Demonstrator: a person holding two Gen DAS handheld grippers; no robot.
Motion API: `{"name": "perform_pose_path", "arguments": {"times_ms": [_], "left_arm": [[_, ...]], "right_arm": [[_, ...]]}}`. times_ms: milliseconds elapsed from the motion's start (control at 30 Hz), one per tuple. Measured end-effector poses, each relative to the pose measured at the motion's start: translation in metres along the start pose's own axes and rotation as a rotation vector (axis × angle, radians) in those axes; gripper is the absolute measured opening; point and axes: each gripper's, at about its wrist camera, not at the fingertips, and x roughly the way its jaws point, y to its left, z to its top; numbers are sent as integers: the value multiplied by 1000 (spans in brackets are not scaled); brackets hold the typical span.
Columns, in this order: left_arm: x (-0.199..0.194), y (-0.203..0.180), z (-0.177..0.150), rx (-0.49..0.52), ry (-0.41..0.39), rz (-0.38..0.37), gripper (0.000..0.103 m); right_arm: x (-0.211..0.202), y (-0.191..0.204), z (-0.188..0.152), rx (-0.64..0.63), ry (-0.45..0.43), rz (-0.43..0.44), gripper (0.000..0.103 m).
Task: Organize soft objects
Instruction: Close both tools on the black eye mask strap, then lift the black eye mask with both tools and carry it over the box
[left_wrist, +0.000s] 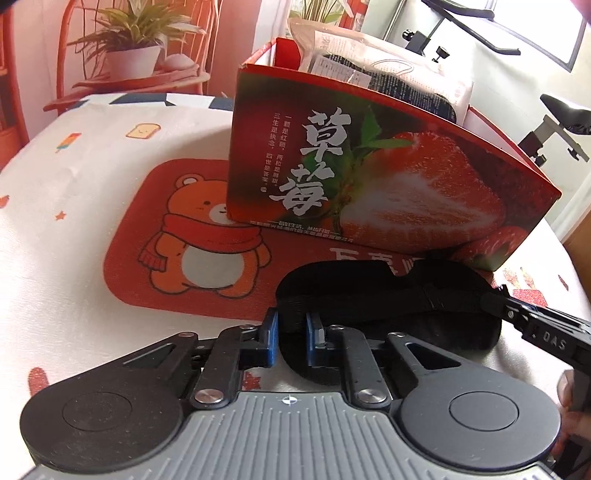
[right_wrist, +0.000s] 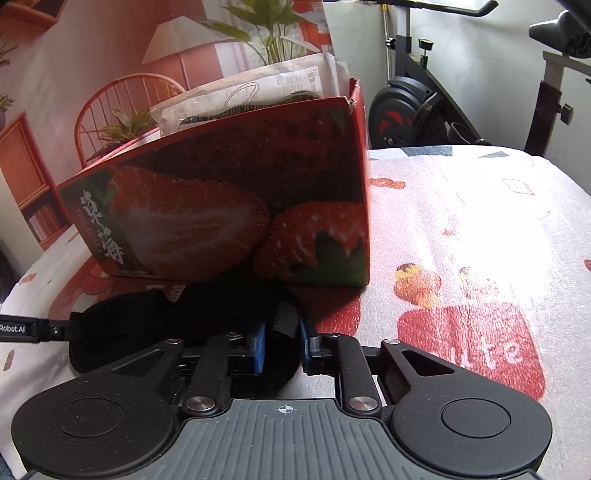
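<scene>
A black soft eye mask (left_wrist: 388, 295) lies on the red bear mat in front of a red strawberry box (left_wrist: 369, 173). My left gripper (left_wrist: 291, 332) is shut on the mask's left end, its blue pads pinching the fabric. My right gripper (right_wrist: 282, 339) is shut on the mask's right end with its strap (right_wrist: 284, 321) between the pads. In the right wrist view the mask (right_wrist: 147, 325) stretches leftward to the left gripper's fingers (right_wrist: 55, 328). The box (right_wrist: 229, 206) holds bagged items (right_wrist: 258, 92) that stick out above its rim.
The red bear mat (left_wrist: 166, 240) lies on a white patterned tablecloth (left_wrist: 55, 221). An exercise bike (right_wrist: 424, 96) stands behind the table on the right. A poster of chairs and plants (left_wrist: 129, 44) lines the back wall.
</scene>
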Motion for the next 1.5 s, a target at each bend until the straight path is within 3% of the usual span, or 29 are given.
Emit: {"name": "perform_pose_path", "arguments": {"times_ms": [200, 733, 1133, 1500], "left_arm": [[-9, 7, -4, -4, -2, 11, 14], [-52, 7, -7, 7, -112, -29, 8], [-49, 12, -6, -14, -111, -44, 8], [-63, 13, -5, -11, -159, -49, 8]], "right_arm": [[-20, 10, -11, -4, -1, 18, 12], [-52, 27, -10, -31, -23, 27, 8], [-50, 24, -12, -18, -14, 31, 8], [-56, 30, -9, -33, -41, 43, 8]]}}
